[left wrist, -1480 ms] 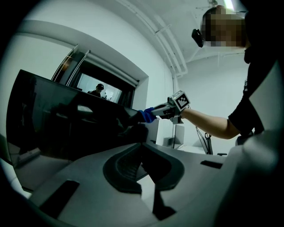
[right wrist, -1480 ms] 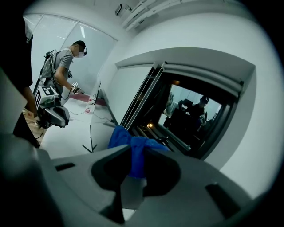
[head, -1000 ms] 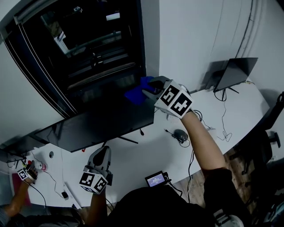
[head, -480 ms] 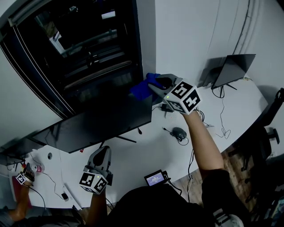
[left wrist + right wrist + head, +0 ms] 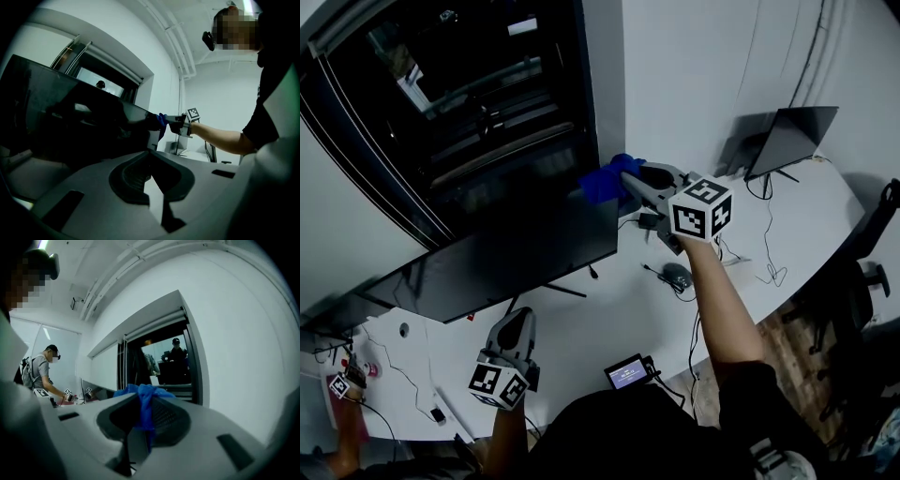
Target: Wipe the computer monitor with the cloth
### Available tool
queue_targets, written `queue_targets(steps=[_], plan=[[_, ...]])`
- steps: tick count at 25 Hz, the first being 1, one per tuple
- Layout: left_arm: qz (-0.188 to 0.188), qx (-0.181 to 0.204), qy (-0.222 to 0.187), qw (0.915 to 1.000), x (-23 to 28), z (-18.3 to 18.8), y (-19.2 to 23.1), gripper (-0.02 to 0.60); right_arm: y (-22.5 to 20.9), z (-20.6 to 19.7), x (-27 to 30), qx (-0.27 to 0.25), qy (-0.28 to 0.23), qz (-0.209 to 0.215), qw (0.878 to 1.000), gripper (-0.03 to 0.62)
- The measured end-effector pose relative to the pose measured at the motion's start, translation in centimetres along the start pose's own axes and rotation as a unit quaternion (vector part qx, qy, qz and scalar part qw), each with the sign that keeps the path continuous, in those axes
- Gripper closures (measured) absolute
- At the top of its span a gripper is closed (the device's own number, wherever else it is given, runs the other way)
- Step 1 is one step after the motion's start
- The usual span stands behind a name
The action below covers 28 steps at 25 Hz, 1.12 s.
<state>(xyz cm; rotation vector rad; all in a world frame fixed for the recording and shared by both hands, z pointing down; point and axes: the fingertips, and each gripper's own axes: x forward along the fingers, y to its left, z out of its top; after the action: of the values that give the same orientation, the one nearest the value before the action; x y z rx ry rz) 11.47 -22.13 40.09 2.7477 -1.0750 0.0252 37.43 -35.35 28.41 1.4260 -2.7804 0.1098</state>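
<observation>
The dark monitor [image 5: 516,253] stands on the white desk [image 5: 609,319], its screen facing me. My right gripper [image 5: 626,180] is shut on a blue cloth [image 5: 602,180] held at the monitor's upper right corner. In the right gripper view the cloth [image 5: 143,397] bunches out between the closed jaws. The left gripper view shows the monitor [image 5: 70,122] with the cloth [image 5: 161,123] and the right gripper [image 5: 177,124] at its far edge. My left gripper [image 5: 517,322] rests low near the desk's front, shut and holding nothing.
A dark window [image 5: 478,103] lies behind the monitor. A second small screen [image 5: 792,136] stands at the back right, with cables, a mouse [image 5: 677,275] and a small lit device [image 5: 628,373] on the desk. Another person's hand with a gripper [image 5: 342,384] is at far left.
My right gripper has carried the cloth up and to the right across the screen to the monitor's upper right corner, its cube turning. The left gripper has stayed put.
</observation>
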Motion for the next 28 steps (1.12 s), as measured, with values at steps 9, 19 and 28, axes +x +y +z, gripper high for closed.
queue_targets(steps=[9,19,28], plan=[[-0.005,0.003,0.002,1.0,0.2,-0.3,0.0,0.588,0.0,-2.1,0.0,0.029,-0.011,0.0,1.0,0.526],[0.0,-0.003,0.003,1.0,-0.2,-0.7,0.2,0.588,-0.2,-4.7,0.2,0.079,-0.02,0.007,0.997,0.526],[0.003,-0.008,0.007,0.9999,-0.2,-0.9,0.1,0.588,-0.4,-7.5,0.6,0.09,0.0,-0.001,0.996,0.526]])
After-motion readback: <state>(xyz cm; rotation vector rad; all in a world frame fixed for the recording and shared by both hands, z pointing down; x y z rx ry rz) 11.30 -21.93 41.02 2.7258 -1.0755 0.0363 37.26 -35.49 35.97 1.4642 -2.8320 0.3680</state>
